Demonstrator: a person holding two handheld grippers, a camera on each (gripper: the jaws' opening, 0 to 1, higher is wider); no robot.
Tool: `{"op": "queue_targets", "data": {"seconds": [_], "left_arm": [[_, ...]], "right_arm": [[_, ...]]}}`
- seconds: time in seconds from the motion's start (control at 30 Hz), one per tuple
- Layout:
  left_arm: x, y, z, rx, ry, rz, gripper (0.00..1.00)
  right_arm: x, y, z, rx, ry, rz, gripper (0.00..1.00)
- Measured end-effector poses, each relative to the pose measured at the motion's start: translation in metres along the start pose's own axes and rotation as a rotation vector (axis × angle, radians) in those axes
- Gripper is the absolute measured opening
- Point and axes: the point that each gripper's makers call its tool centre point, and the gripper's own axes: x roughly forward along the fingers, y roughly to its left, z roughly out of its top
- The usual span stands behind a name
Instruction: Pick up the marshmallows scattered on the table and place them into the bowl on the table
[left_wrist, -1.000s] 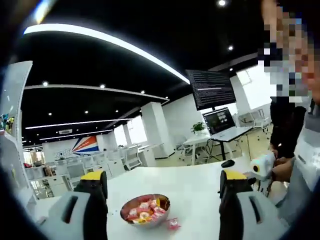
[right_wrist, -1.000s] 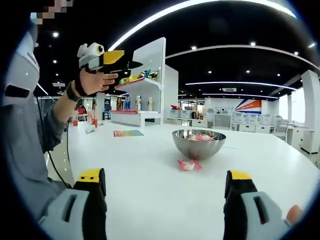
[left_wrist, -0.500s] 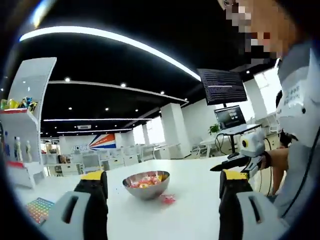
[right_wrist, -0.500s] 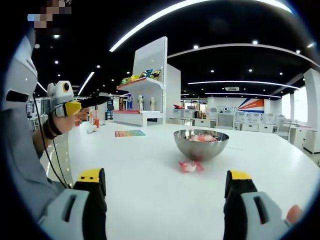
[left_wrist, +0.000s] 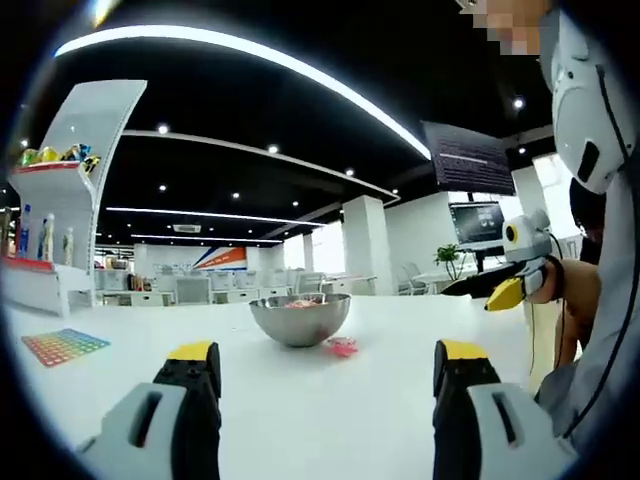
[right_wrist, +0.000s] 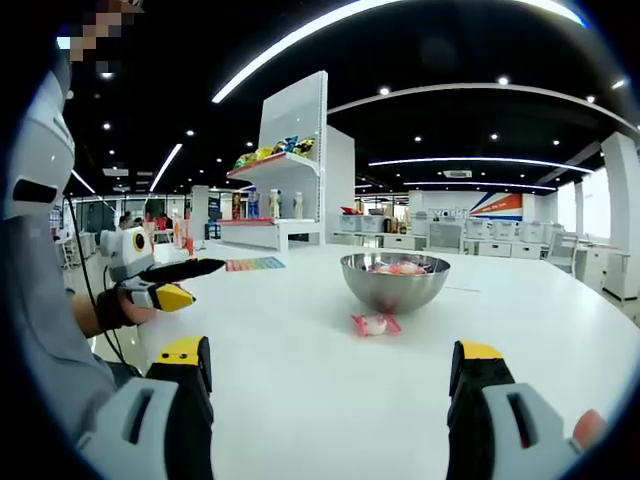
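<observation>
A steel bowl (left_wrist: 300, 318) holding pink-and-white wrapped marshmallows stands on the white table (left_wrist: 330, 410). One pink wrapped marshmallow (left_wrist: 343, 347) lies on the table just beside it. My left gripper (left_wrist: 327, 360) is held low over the table, open and empty, pointing at the bowl. In the right gripper view the bowl (right_wrist: 393, 280) sits ahead with the loose marshmallow (right_wrist: 375, 323) in front of it. My right gripper (right_wrist: 330, 355) is open with nothing between its fingers. The left gripper (right_wrist: 200, 282) shows at the left there, and the right gripper (left_wrist: 470, 294) at the right of the left gripper view.
A colourful mat (left_wrist: 62, 346) lies on the table off to one side of the bowl. A white display shelf (right_wrist: 290, 170) with small items stands behind the table. The person's grey sleeve (left_wrist: 600, 330) is close at the side. Bare tabletop surrounds the bowl.
The left gripper has dropped from high above the table to just over its surface, now level with the bowl. The right gripper has barely moved. Both stay open.
</observation>
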Motion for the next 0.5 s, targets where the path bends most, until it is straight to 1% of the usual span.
{"op": "queue_targets", "data": {"seconds": [0.07,0.13,0.23,0.33,0.5], "left_arm": [[0.0,0.002,0.003,-0.02,0.009,0.006,0.86],[0.0,0.001,0.005,-0.033,-0.001,0.002,0.86],[0.0,0.003,-0.008,0.013,0.067,0.028,0.85],[0.0,-0.002,-0.007,0.007,0.062,0.013,0.84],[-0.001,-0.002,-0.009,0.0,0.079,0.026,0.81]], "right_arm": [[0.0,0.0,0.0,-0.003,0.001,-0.001,0.94],[0.0,-0.001,0.0,-0.004,0.002,-0.005,0.94],[0.001,-0.003,0.001,0.003,-0.003,-0.007,0.94],[0.004,-0.002,0.0,-0.001,0.001,-0.004,0.94],[0.012,0.0,0.005,-0.011,-0.003,0.01,0.94]]}}
